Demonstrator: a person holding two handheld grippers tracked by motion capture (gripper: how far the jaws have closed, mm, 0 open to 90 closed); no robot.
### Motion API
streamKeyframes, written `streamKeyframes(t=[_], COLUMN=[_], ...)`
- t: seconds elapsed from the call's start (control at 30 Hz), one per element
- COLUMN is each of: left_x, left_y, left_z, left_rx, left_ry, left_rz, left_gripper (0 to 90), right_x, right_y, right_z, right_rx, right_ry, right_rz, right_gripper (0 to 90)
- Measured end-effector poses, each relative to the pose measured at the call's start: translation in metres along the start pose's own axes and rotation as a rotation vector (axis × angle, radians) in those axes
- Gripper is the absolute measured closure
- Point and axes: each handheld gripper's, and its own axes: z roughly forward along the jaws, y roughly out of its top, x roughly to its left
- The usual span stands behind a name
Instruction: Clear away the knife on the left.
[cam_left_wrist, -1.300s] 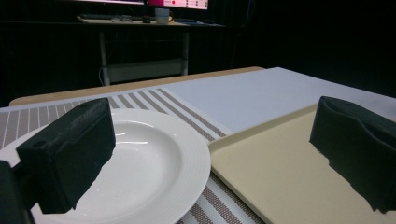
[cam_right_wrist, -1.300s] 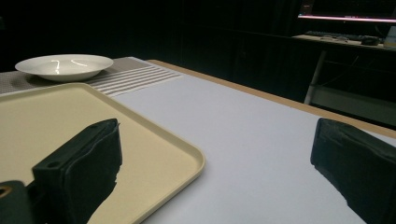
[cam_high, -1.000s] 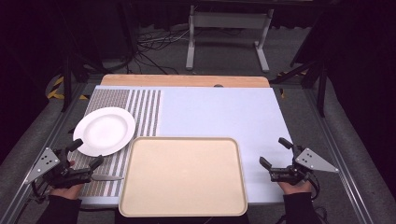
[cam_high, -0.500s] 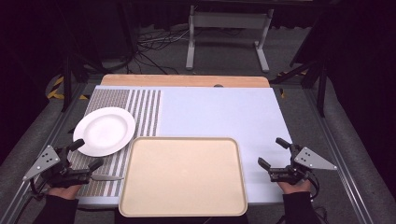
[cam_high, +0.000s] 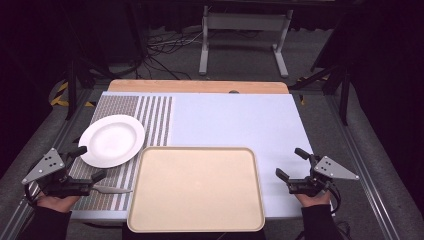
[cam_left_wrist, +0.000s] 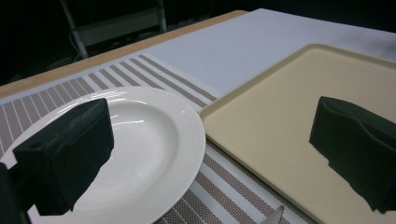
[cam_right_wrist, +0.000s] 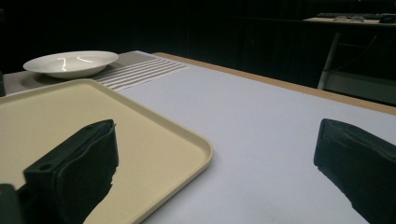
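White plate (cam_high: 112, 140) at left of the high view on a striped mat (cam_high: 150, 107), just beside the upper left corner of a beige tray (cam_high: 196, 187), with a knife (cam_high: 111, 189) lower left; left gripper (cam_high: 89, 164) wide near plate, right gripper (cam_high: 290, 163) wide at lower right, both holding nothing.

A grey metal stand (cam_high: 243, 37) and cables (cam_high: 162, 47) lie beyond the table.

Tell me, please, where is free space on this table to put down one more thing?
The tray is bare. So is the blue mat from the striped mat to the table's right edge. It is crowded near left: the plate, the knife and the left tongs sit close together.
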Motion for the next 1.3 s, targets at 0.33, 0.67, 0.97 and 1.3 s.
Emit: streamKeyframes(t=[0.33, 0.67, 0.97, 1.3], left_x=[0.007, 0.012, 0.014, 0.021], left_y=[0.011, 0.015, 0.022, 0.026], left_z=[-0.007, -0.003, 0.002, 0.006], left_rx=[0.093, 0.255, 0.387, 0.503], left_ry=[-0.008, -0.023, -0.049, -0.071], left_rz=[0.039, 0.099, 0.144, 0.168], left_gripper=[1.1, 3.2, 3.8, 4.7], right_x=[-0.002, -0.004, -0.004, -0.005], right_y=[0.000, -0.002, -0.001, -0.001], right_z=[0.002, 0.002, 0.004, 0.004], right_rx=[0.013, 0.011, 0.025, 0.021], right_ry=[0.019, 0.013, 0.039, 0.029], right_rz=[-0.006, 0.027, 0.013, 0.029], right_gripper=[1.8, 1.8, 2.5, 1.9])
